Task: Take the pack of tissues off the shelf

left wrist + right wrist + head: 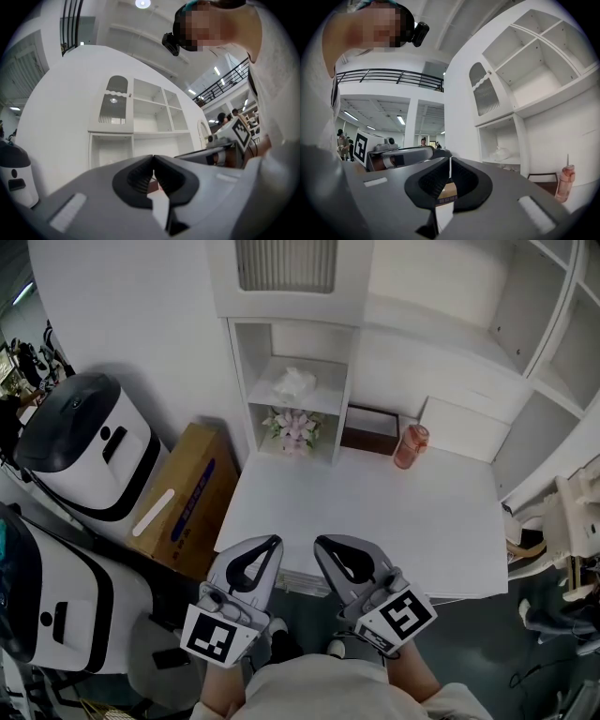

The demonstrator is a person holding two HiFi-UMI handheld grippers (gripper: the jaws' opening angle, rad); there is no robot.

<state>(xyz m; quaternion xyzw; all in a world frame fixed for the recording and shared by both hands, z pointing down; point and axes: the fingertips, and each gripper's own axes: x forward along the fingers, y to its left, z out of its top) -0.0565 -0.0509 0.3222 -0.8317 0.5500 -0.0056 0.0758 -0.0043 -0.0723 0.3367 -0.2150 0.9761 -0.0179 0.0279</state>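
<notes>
The white pack of tissues (294,382) lies on the upper board of a narrow cubby in the white shelf unit (246,362) at the back of the desk; it also shows in the right gripper view (500,153). My left gripper (273,540) (153,157) and right gripper (320,542) (450,159) hover side by side over the desk's near edge, well short of the shelf. Both have their jaws pressed together with nothing between them.
A bunch of pale flowers (292,427) stands under the tissues. A brown tray (369,430) and a pink bottle (411,445) sit at the back of the white desk (375,512). A cardboard box (183,498) and a white machine (84,442) stand left of it.
</notes>
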